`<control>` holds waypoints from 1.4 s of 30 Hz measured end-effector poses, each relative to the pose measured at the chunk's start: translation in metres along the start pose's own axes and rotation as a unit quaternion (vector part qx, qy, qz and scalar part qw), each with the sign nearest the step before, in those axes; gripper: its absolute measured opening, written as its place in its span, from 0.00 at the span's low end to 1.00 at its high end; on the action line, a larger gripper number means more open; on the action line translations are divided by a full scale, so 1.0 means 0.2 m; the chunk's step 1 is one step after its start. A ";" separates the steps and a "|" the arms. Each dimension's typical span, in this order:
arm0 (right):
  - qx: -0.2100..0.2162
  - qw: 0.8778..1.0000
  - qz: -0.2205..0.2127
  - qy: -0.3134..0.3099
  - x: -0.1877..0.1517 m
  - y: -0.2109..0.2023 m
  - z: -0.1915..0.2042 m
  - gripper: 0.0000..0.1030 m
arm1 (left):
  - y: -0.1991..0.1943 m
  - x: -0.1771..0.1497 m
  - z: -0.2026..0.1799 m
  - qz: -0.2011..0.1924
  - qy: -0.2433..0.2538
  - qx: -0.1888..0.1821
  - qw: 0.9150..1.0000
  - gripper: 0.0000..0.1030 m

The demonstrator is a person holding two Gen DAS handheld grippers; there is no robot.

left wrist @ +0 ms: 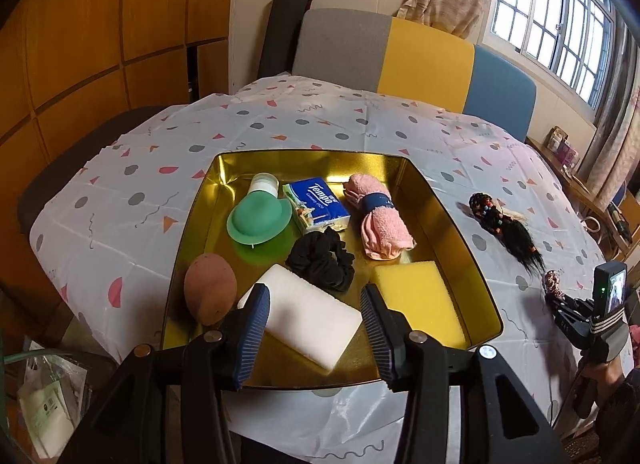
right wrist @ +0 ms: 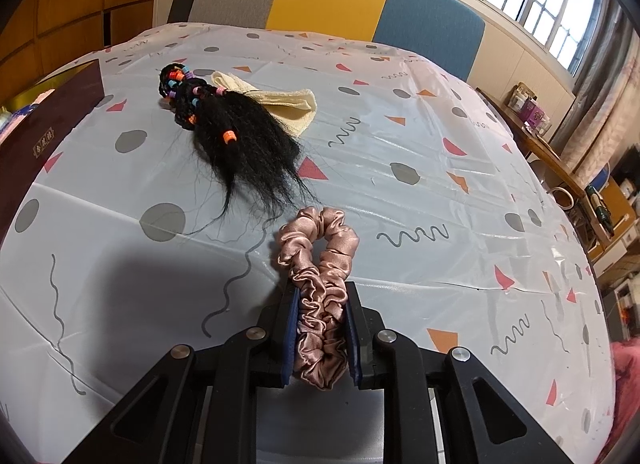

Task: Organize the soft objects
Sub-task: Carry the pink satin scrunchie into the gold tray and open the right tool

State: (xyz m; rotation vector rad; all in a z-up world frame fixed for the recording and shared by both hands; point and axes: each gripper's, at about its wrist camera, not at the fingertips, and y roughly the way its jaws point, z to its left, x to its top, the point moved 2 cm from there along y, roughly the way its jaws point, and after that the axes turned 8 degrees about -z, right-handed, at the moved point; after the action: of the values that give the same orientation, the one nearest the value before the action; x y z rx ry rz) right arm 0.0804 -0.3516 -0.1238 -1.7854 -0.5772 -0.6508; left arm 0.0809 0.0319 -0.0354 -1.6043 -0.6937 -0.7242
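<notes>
Right gripper (right wrist: 320,328), jaws pressed in on a dusty-pink satin scrunchie (right wrist: 320,284): a ruffled, glossy fabric loop, its lower half bunched between the blue pads and its upper half standing free as an open ring above the tablecloth (right wrist: 460,224). Left gripper (left wrist: 316,324), jaws spread with nothing between the pads, poised over the near edge of a gold metal tray (left wrist: 448,200). In the tray lie a white foam block (left wrist: 308,320), a yellow sponge (left wrist: 416,296), a black scrunchie (left wrist: 322,260), a rolled pink towel (left wrist: 380,220) banded in blue, a blue tissue pack (left wrist: 316,204), a green silicone cup (left wrist: 258,216) and a brown egg-shaped sponge (left wrist: 210,288). Beside the tray, apart from it on the cloth, rests a black hairpiece (right wrist: 240,144) strung with coloured beads, touching a folded cream cloth (right wrist: 288,100). The cloth is glossy white, printed with grey dots, pink and orange triangles and squiggles. Behind the table stands a chair back (left wrist: 400,56) in grey, yellow and blue panels; wood panelling (left wrist: 100,24) at left, a barred window (left wrist: 560,16) with curtains at right
</notes>
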 end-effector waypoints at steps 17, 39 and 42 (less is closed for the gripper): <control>0.126 0.981 0.017 0.144 0.12 -0.15 0.06 0.18 | -0.04 -0.03 0.07 -0.001 -0.008 0.004 1.000 0.46; 0.342 0.939 -0.018 -0.039 0.60 -0.50 1.34 0.19 | -0.12 -0.02 0.24 -0.015 -0.026 0.037 0.999 0.46; 0.339 0.940 0.005 -0.047 0.59 -0.42 1.42 0.19 | -0.12 -0.03 0.25 -0.014 -0.028 0.038 0.999 0.46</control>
State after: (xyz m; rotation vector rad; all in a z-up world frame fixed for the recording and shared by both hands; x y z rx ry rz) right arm 0.1522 -0.0479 -0.0577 -1.1686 -0.7490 -0.3002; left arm 0.0631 0.0846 -0.0306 -1.5526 -0.7767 -0.6672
